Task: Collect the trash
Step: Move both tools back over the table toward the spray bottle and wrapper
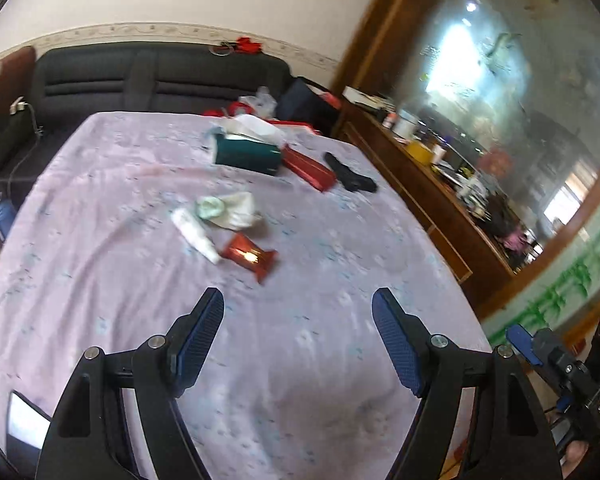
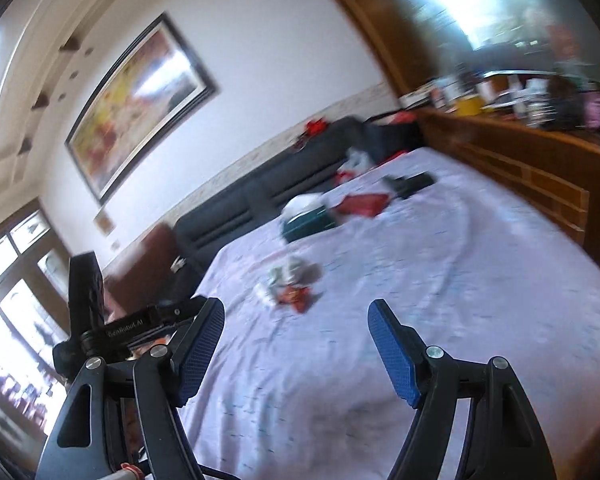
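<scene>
A small heap of trash lies mid-table on the lilac tablecloth (image 1: 100, 208): a red shiny wrapper (image 1: 252, 257), a white tube (image 1: 194, 234) and crumpled white-green paper (image 1: 230, 209). My left gripper (image 1: 298, 304) is open and empty, hovering short of the wrapper. My right gripper (image 2: 296, 314) is open and empty, tilted, farther back from the same heap; the wrapper (image 2: 296, 294) and paper (image 2: 290, 270) show blurred ahead of it.
A teal tissue box (image 1: 246, 152), a red flat box (image 1: 308, 168) and a black object (image 1: 350, 178) lie farther back. A dark sofa (image 1: 100, 80) stands behind the table. A wooden sideboard (image 1: 428, 188) with clutter runs along the right.
</scene>
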### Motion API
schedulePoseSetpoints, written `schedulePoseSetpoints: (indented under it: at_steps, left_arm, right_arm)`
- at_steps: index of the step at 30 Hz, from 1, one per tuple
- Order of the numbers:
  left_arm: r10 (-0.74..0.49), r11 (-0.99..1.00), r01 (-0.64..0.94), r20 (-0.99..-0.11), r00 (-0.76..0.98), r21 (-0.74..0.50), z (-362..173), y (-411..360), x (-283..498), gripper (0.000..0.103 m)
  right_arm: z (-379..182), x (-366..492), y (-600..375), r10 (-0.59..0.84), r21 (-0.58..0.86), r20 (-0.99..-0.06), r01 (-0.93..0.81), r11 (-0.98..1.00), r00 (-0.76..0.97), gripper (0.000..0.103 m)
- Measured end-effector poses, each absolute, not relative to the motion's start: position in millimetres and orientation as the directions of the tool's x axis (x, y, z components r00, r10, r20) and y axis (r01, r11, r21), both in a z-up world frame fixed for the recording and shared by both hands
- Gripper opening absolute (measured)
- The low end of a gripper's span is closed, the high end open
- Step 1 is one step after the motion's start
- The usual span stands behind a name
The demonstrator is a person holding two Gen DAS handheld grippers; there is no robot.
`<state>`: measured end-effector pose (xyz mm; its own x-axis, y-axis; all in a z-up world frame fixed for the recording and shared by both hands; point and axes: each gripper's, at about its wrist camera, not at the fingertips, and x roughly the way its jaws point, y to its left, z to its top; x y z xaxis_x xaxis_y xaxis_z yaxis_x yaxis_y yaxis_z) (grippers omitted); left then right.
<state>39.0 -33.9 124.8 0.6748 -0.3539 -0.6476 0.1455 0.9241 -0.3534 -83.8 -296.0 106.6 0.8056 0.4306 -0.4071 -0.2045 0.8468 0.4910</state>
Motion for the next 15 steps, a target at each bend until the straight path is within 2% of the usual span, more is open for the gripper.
schedulePoseSetpoints:
  at_steps: [7, 15]
  left_arm:
    - [-0.322, 0.932, 0.101, -0.667, 0.672, -0.349, 114, -6, 69, 0.075]
    - [-0.283, 0.938, 0.022, -0.728, 0.624, -0.345, 70, 19, 116, 0.075]
  right_arm:
    - [100, -8, -250, 0.505, 0.473, -0.467, -0.278, 0.836, 0.725, 0.078]
    - [50, 93, -210, 0.538, 0.445, -0.586, -0.314, 0.839, 0.606, 0.078]
